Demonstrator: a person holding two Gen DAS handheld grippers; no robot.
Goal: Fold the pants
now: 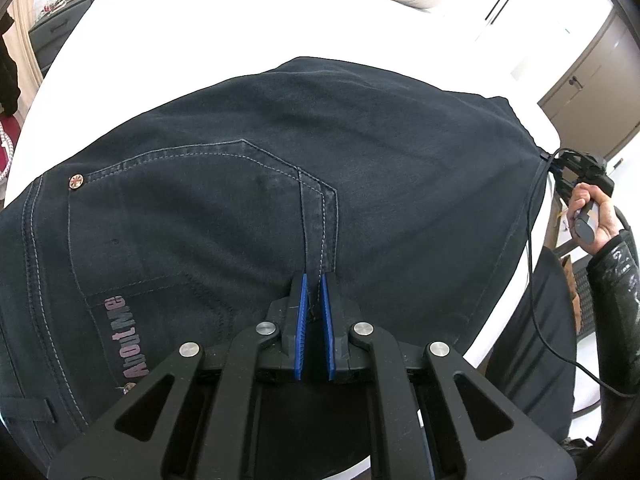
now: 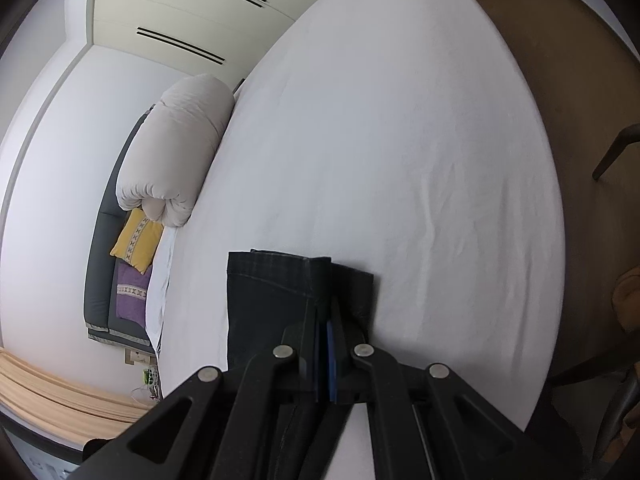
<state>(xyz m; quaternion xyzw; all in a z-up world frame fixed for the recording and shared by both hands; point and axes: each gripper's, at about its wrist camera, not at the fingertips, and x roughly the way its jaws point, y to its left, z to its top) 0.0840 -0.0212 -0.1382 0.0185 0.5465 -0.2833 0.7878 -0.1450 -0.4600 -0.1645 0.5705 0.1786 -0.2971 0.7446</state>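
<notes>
Dark navy pants (image 1: pixel 280 140) lie spread on the white bed (image 1: pixel 200 20), back pocket and a pinkish logo facing up. My left gripper (image 1: pixel 314 280) is shut on a stitched seam strip at the near edge of the pants, blue pads (image 1: pixel 301 320) pressed on the cloth. At the right edge a hand holds my right gripper (image 1: pixel 560 164), pinched on the pants' far end. In the right wrist view the right gripper (image 2: pixel 326 308) is shut on the hem end of the pants (image 2: pixel 264 292), which rests on the bed (image 2: pixel 400 160).
A rolled pale duvet (image 2: pixel 180 148) lies at the head of the bed, with a yellow pillow (image 2: pixel 138 242) and a purple pillow (image 2: pixel 132 292) beside it. A black cable (image 1: pixel 534 280) hangs off the bed's right side. A brown cabinet (image 1: pixel 588 80) stands beyond the bed.
</notes>
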